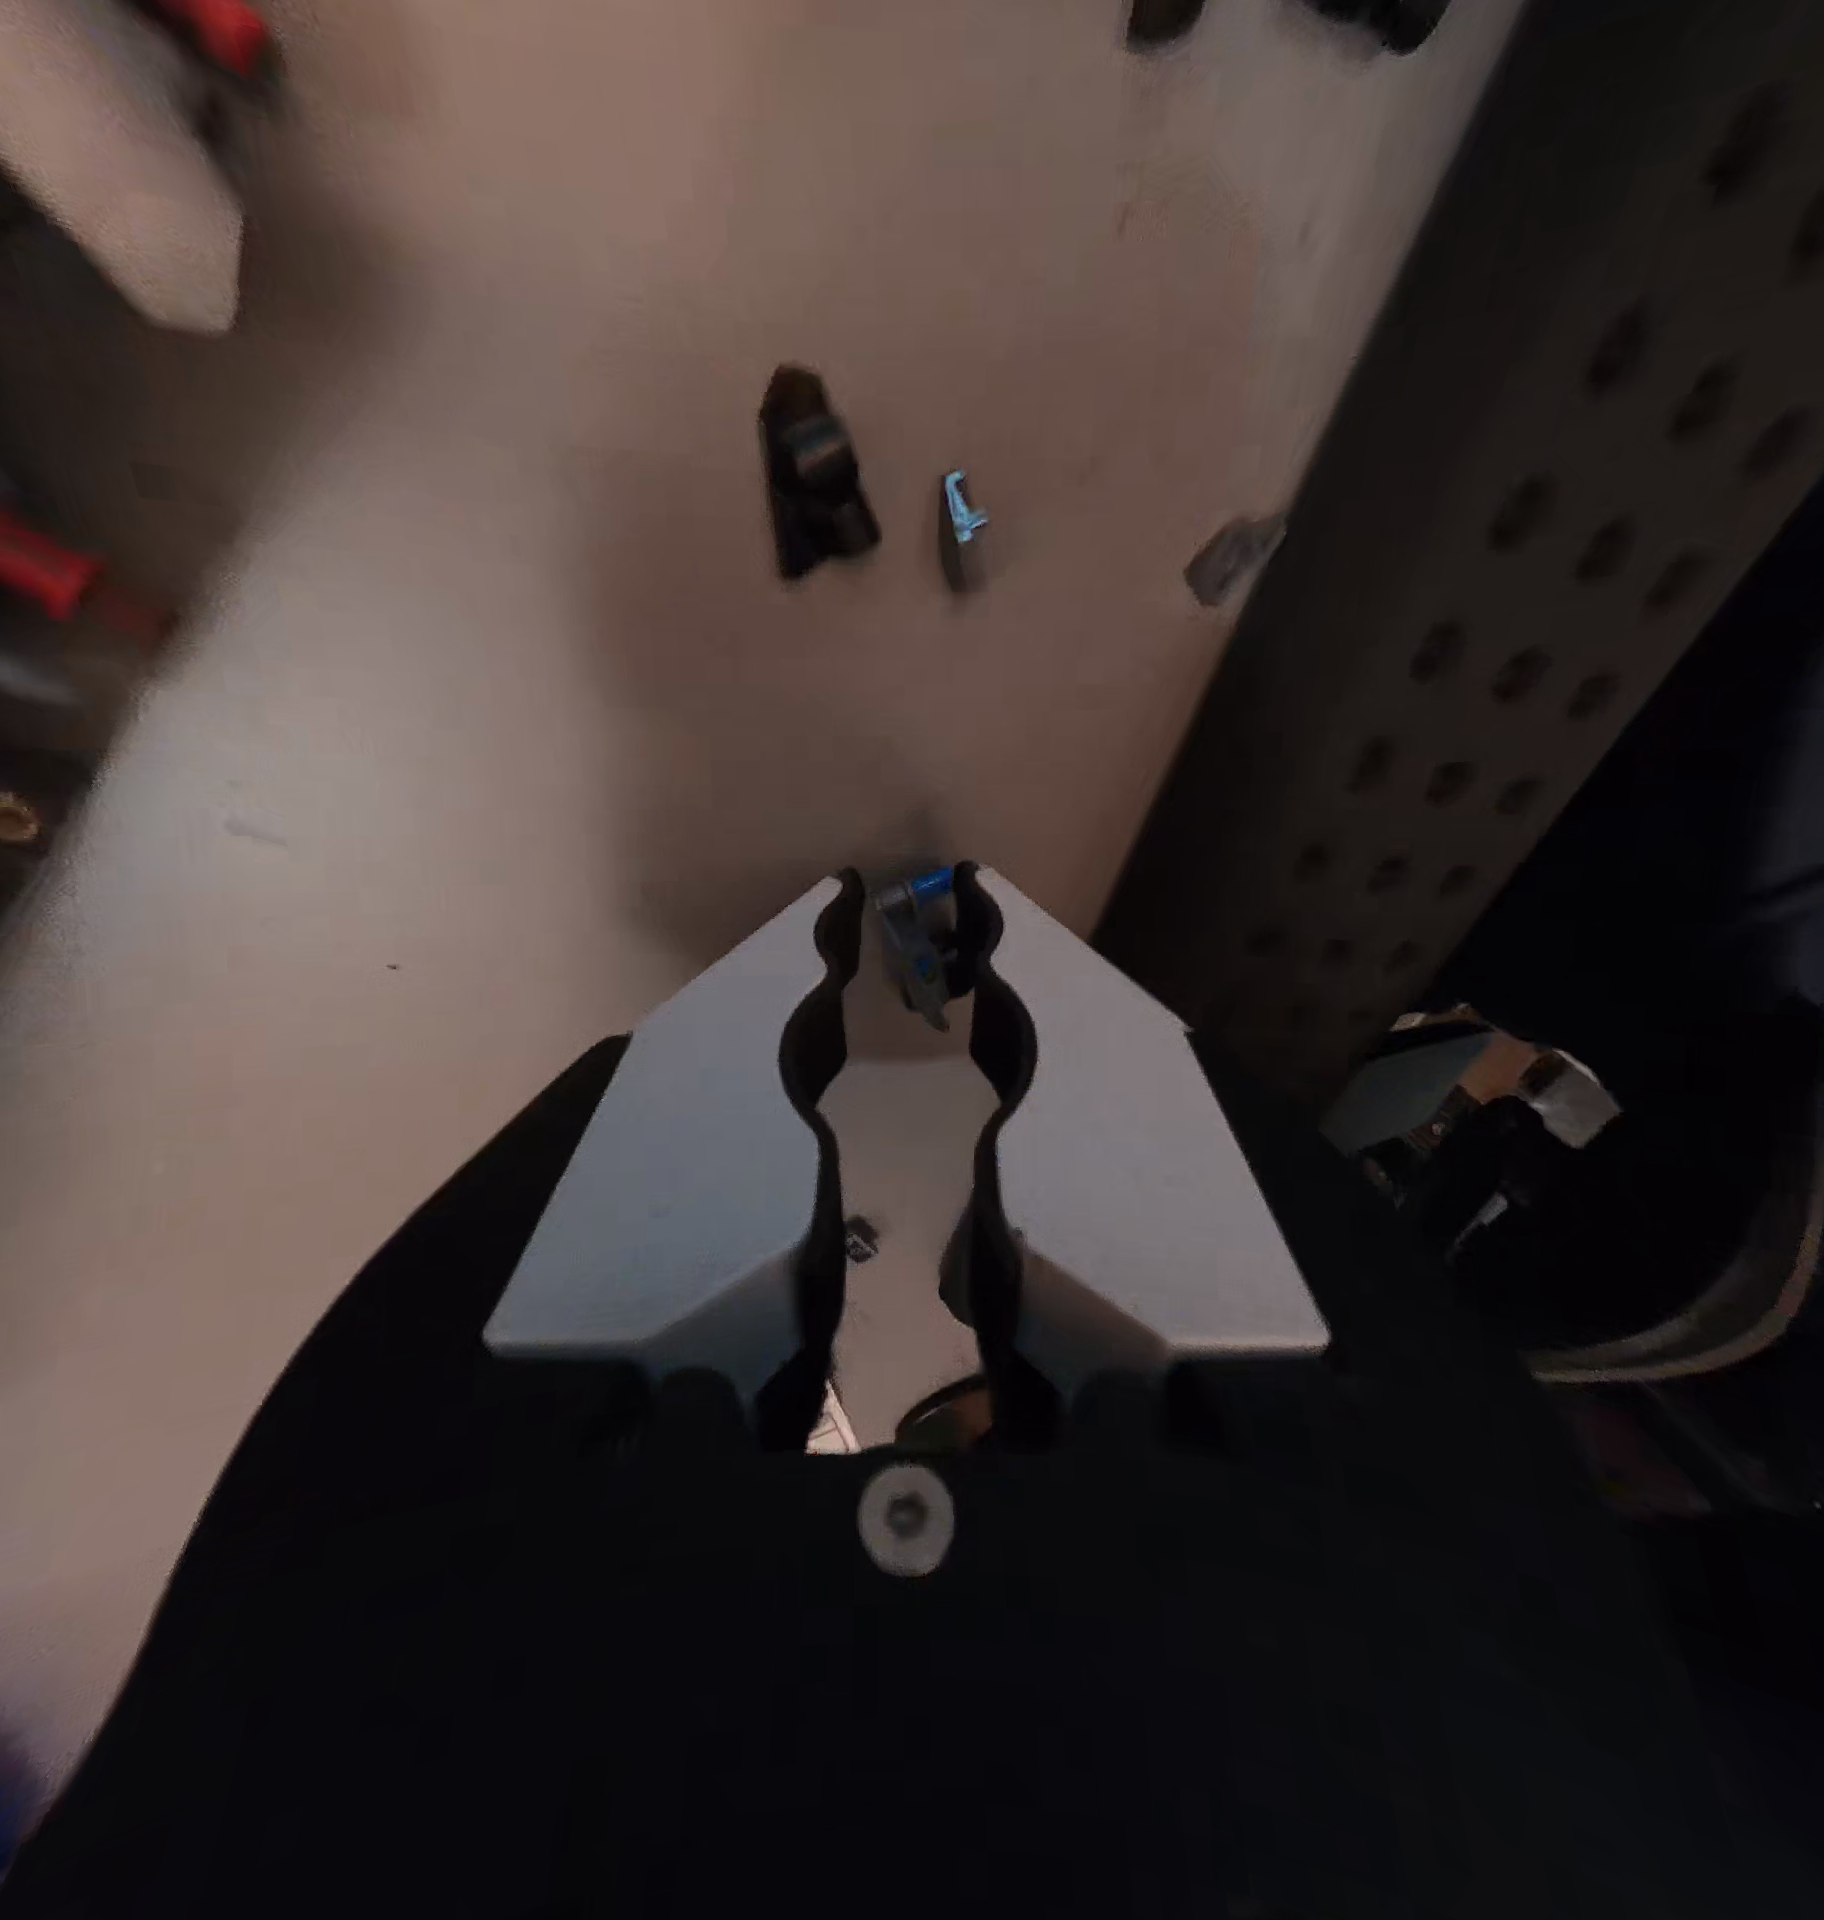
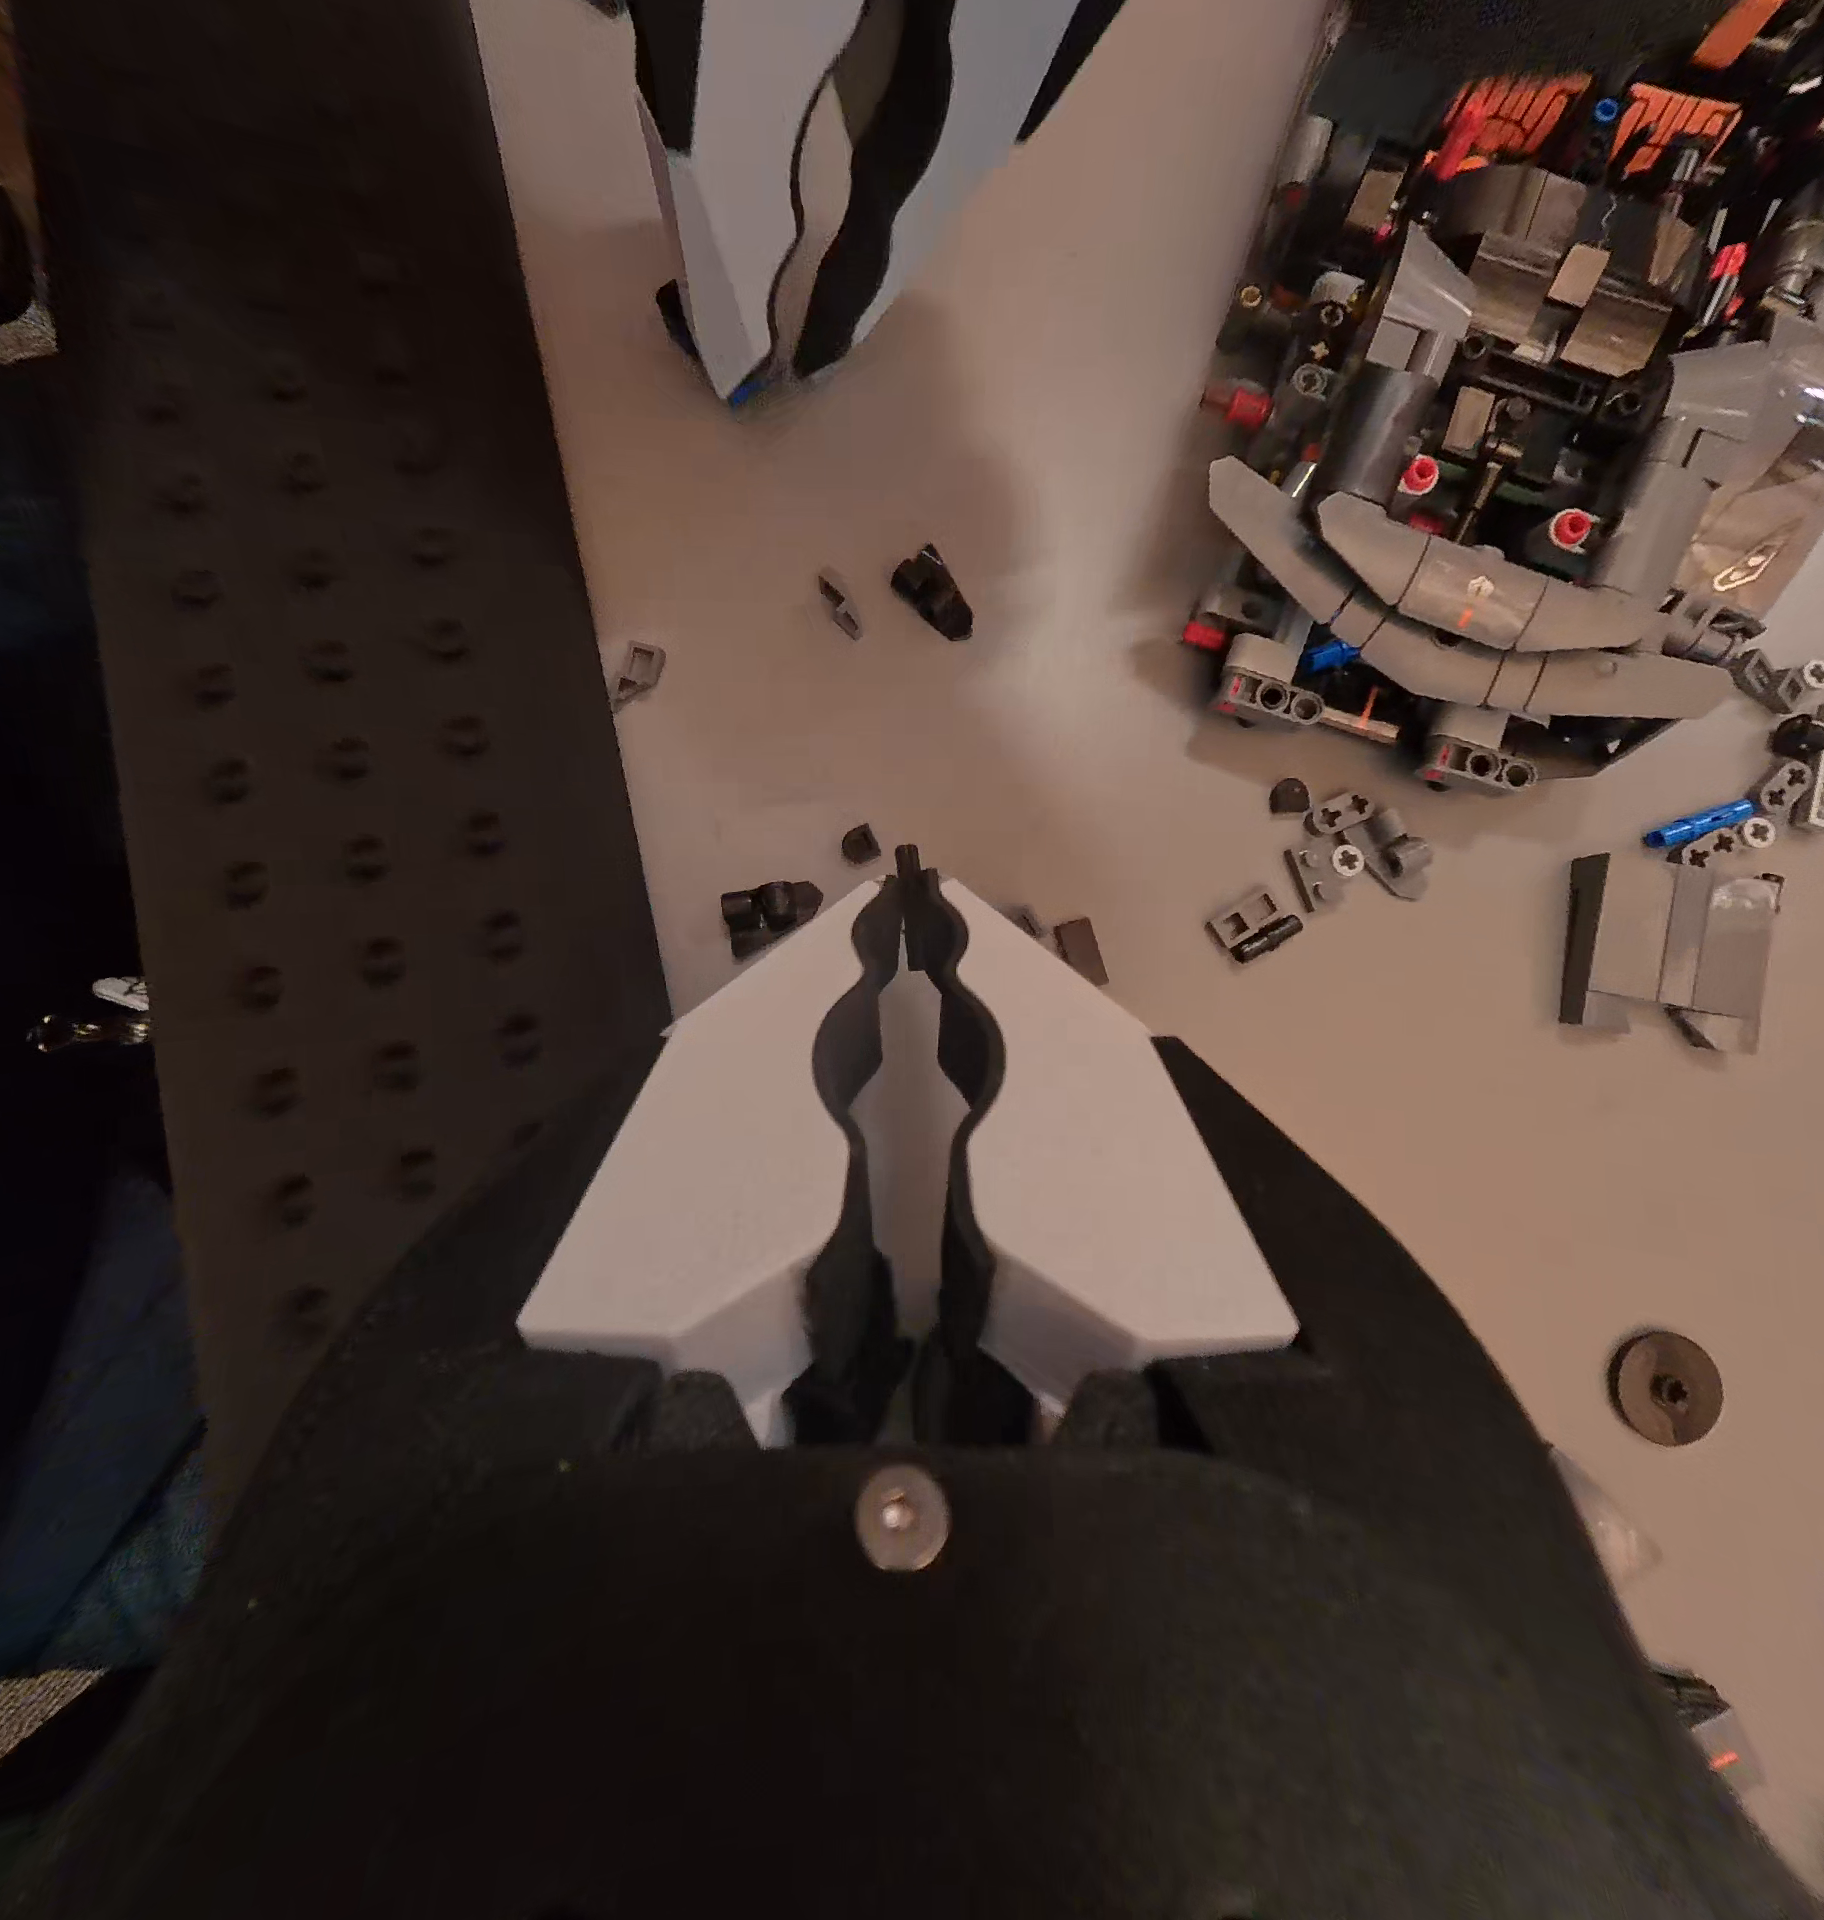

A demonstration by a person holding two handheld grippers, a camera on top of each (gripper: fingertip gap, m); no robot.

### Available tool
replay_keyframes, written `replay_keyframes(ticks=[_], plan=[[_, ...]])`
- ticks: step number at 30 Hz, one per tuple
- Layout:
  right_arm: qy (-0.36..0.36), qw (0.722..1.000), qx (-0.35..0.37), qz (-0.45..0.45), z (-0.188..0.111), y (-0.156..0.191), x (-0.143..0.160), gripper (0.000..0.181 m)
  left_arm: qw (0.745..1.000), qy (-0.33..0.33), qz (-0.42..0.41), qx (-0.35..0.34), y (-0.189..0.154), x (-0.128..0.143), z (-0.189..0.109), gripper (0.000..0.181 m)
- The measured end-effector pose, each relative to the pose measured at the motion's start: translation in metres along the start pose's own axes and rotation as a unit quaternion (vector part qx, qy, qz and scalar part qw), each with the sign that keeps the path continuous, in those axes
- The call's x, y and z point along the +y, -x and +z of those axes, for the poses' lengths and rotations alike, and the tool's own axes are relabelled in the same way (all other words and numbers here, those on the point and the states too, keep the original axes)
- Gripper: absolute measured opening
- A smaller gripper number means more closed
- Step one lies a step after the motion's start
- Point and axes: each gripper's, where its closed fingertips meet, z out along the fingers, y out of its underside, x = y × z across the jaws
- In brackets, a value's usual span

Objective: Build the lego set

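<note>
Matte white tabletop (image 2: 1095, 1195) | left hand-held gripper (image 1: 908, 894) pinching grey-blue pin piece (image 1: 918, 940) | right hand-held gripper (image 2: 910, 883) clamping black peg (image 2: 913, 904)

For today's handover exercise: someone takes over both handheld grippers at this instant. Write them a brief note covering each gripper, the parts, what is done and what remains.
Left gripper: shut on a small grey-and-blue piece, above the table.
Right gripper: shut on a small black pin.
The partly built grey model stands to the right in the right wrist view; loose pieces lie beside it and a black piece lies ahead.
Done: both parts picked up.
Left: probably join the two, then fit them to the model.
</note>
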Motion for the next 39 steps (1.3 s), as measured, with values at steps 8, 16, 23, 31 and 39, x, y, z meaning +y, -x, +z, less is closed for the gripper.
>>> replay_keyframes(ticks=[8, 16, 23, 31, 39], plan=[[-0.173, 0.979, -0.085, 0.065, -0.02, 0.02, -0.054, 0.001, 0.983, -0.175, -0.014, -0.054, 0.001, -0.009, -0.052, 0.025], [-0.405, 0.867, -0.206, 0.203, -0.041, 0.021, -0.141, 0.0, 0.841, -0.527, 0.055, -0.108, -0.048, -0.019, -0.126, 0.016], [-0.511, 0.795, -0.234, 0.227, -0.052, 0.016, -0.184, 0.0, 0.746, -0.66, 0.057, -0.068, -0.067, -0.019, -0.156, 0.009], [-0.537, 0.771, -0.256, 0.228, -0.053, 0.017, -0.195, 0.0, 0.727, -0.685, 0.013, -0.041, -0.05, -0.008, -0.162, 0.013], [-0.54, 0.772, -0.246, 0.229, -0.052, 0.016, -0.195, 0.0, 0.71, -0.703, 0.038, -0.033, -0.058, -0.009, -0.168, 0.006]])
